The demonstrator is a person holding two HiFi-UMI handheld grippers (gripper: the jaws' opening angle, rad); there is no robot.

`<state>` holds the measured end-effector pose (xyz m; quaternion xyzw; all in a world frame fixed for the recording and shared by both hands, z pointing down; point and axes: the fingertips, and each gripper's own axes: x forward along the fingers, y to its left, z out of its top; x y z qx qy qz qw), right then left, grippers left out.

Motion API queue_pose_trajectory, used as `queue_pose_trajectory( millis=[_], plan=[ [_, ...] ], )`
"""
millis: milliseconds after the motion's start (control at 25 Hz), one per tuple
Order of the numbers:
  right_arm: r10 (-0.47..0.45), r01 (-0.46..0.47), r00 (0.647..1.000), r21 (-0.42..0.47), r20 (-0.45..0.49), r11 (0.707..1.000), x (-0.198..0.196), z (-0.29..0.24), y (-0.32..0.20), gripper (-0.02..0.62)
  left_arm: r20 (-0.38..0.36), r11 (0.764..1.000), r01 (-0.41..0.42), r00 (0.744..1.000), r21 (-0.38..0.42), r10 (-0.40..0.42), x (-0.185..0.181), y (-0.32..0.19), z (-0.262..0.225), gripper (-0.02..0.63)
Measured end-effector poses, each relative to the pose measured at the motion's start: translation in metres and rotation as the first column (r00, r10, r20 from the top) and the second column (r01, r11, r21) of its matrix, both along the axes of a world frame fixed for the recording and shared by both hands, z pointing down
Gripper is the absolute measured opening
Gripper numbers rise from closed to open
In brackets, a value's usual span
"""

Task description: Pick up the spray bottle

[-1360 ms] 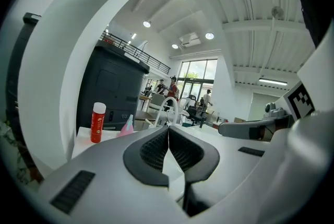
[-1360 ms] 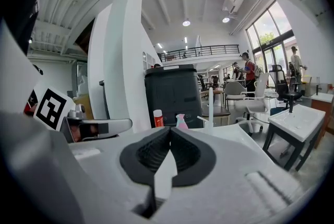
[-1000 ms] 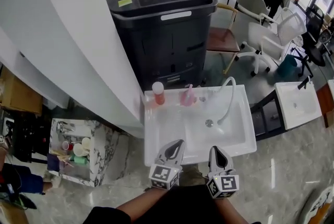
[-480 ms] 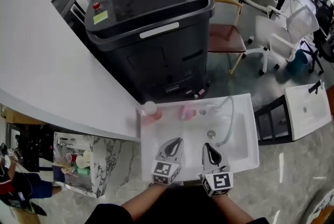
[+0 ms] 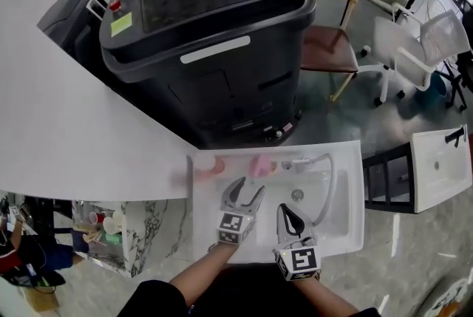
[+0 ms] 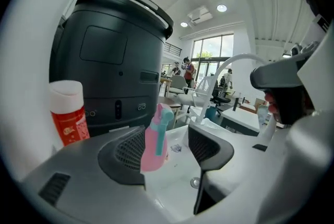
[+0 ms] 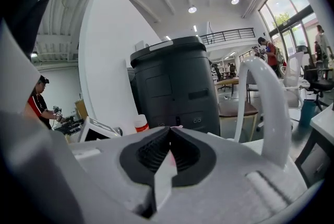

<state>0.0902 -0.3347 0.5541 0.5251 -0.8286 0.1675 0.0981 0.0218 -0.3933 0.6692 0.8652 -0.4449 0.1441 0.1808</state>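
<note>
We are at the approach step. The left hand-held gripper [image 6: 175,152] is opening its jaws, already wide apart, with nothing between them yet. The pink spray bottle [image 6: 155,138] stands just ahead of its tips, nearer the left jaw, on the back rim of the sink [image 5: 347,193]; a red bottle [image 6: 68,112] is further left. The right hand-held gripper [image 7: 169,151] is closed and empty. Next, we judge, the left one must move forward around the bottle's body, then close.
</note>
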Motion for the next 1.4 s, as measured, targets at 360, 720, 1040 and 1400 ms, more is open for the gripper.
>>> queue_pose_trajectory(
  millis=[360,720,1040,1400],
  plan=[
    [-0.094,0.094,0.996,0.007,0.008,0.996,-0.01,0.013,-0.026,-0.002,0.044,0.999,-0.021,0.999,-0.041,0.023,0.017,-0.044,0.054,0.33],
    [-0.132,0.132,0.991,-0.023,0.001,0.991,-0.014,0.022,-0.026,-0.002,0.119,0.998,-0.049,0.991,-0.042,0.053,0.029,-0.073,0.078,0.38],
    [-0.169,0.168,0.986,-0.043,-0.014,0.985,-0.016,0.024,-0.025,-0.002,0.091,0.997,-0.058,0.994,-0.041,0.062,0.038,-0.072,0.079,0.368],
    [-0.154,0.154,0.988,-0.026,0.001,0.988,-0.014,0.02,-0.021,-0.002,0.056,0.999,-0.015,0.998,-0.037,0.017,0.026,-0.075,0.079,0.298]
  ],
)
